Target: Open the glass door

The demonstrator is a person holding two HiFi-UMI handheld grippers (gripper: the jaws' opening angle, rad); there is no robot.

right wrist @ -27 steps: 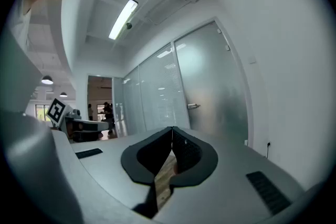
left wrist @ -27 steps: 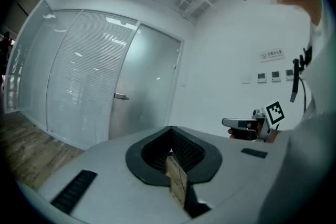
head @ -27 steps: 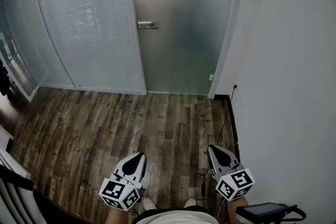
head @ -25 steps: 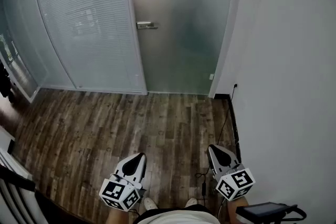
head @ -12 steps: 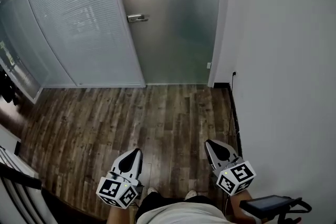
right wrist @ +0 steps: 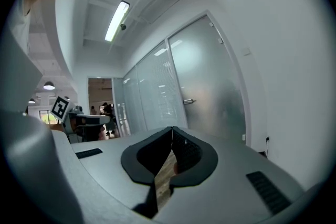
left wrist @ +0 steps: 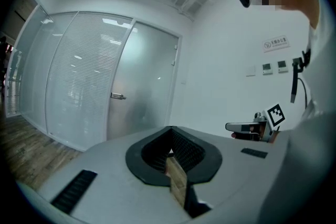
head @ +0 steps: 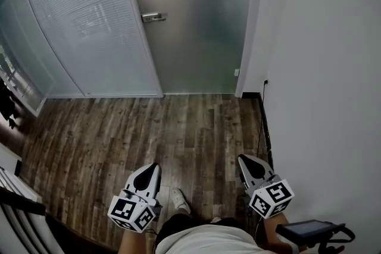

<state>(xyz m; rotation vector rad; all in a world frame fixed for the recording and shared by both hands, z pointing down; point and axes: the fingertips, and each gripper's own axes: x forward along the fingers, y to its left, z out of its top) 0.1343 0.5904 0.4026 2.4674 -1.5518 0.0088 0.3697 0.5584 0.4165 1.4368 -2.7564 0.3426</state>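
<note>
Standing shut in its frame at the upper centre of the head view, the frosted glass door carries a metal handle at its left edge, just beside the glass partition with blinds. The left tool sits at the lower centre-left of the frame and the right tool at the lower right, near the white wall. Both tools point toward the door and are well apart from it, with the wooden floor between. The handle lies almost straight above the left tool in the frame and to the upper left of the right tool. On each tool the jaws are pressed together with nothing between them. Neither tool touches the door or the handle.
</note>
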